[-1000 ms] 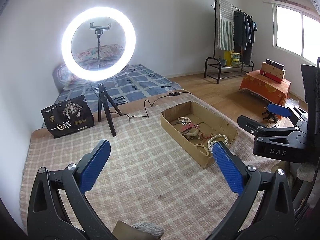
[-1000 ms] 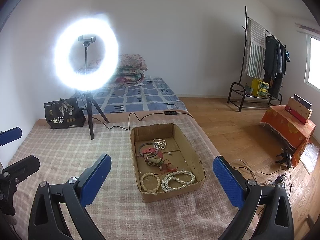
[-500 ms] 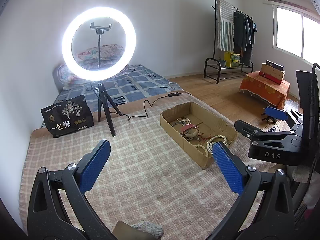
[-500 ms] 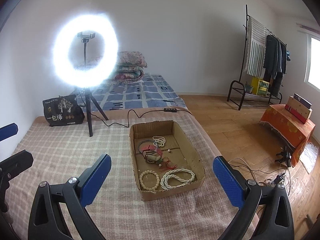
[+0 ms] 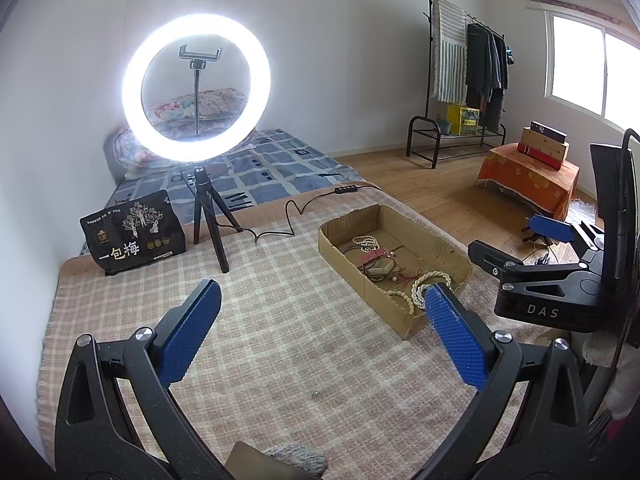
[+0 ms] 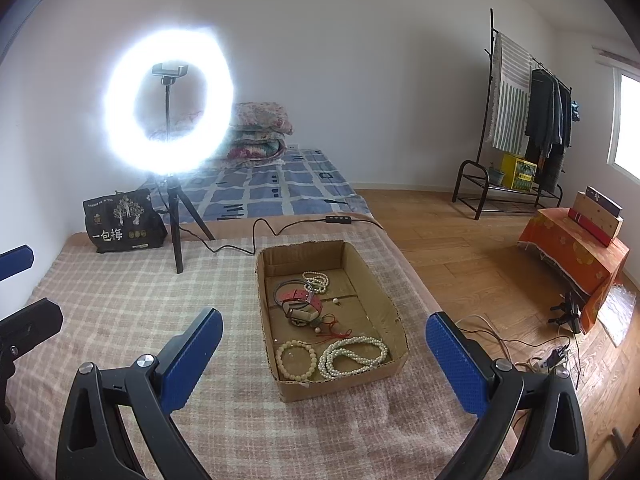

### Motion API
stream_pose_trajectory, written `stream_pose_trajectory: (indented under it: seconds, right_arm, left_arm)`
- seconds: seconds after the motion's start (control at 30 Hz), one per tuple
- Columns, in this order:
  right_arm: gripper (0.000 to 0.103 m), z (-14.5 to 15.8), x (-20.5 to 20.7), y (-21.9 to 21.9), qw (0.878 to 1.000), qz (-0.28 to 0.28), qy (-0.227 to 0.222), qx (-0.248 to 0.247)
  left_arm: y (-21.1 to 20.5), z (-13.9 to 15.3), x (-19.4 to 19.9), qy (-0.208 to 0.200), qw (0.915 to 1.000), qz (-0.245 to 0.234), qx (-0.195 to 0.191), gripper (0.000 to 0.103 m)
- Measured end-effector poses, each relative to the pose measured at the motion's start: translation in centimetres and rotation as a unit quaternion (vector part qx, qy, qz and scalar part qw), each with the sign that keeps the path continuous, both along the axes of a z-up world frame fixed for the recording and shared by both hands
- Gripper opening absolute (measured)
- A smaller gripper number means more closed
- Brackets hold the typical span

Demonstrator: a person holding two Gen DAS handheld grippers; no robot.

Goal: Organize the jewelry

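Right gripper (image 5: 532, 240) body reads "DAS"; black bag (image 5: 134, 230) reads "一包梅". Both it and left gripper (image 5: 320, 312) gape wide, holding nothing, near box (image 6: 296, 388).

- The left gripper (image 5: 320, 320) hangs over a checked blanket (image 5: 280, 360), its blue-padded jaws wide apart and holding nothing.
- A shallow cardboard box (image 5: 404, 322) lies right of centre, with pearl necklaces (image 5: 430, 282) and red cord jewelry (image 5: 378, 258) inside.
- The right gripper (image 5: 516, 240) shows at the right edge, jaws apart.
- A lit ring light (image 5: 196, 90) stands far left on a tripod.
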State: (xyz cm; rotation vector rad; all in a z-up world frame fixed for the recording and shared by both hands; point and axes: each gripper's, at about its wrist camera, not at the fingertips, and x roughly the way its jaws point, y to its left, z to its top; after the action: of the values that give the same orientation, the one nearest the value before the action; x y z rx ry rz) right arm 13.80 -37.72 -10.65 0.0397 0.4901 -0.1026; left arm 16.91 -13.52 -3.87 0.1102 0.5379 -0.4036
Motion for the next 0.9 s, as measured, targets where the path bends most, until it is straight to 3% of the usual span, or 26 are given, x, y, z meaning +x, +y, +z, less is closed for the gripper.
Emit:
stream_pose_trajectory:
  seconds: [0.9]
  right_arm:
    - [0.103, -0.23, 0.06, -0.12, 1.0, -0.001, 0.006, 0.0]
  left_arm:
    - [-0.12, 0.11, 0.19, 0.003, 1.0, 0.0, -0.001, 0.103]
